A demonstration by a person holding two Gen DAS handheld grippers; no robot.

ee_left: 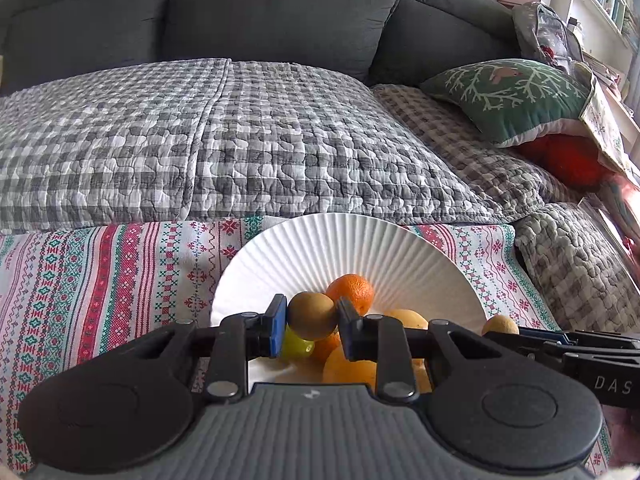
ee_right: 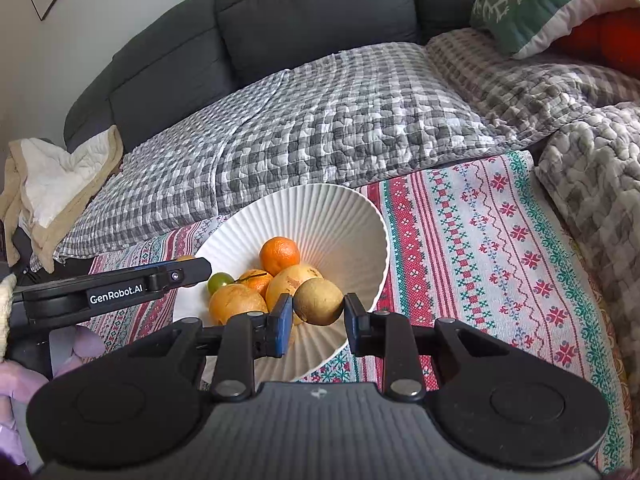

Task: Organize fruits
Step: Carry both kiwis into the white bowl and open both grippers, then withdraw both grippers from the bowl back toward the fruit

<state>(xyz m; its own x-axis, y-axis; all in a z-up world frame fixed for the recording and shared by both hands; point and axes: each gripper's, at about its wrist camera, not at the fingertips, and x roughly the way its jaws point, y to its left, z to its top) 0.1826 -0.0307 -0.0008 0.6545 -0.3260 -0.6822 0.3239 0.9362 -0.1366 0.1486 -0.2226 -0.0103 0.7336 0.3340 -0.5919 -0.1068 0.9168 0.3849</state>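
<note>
Brown fruit over white bowl

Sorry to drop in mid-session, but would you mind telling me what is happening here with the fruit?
A person is sorting fruit with a pair of handheld tongs in each hand. The left tongs are shut on a brownish-green round fruit, and the right tongs grip a similar brown fruit. Both hover over a white ribbed bowl on a patterned cloth in front of a sofa. The bowl already holds several oranges and a green fruit.
</note>
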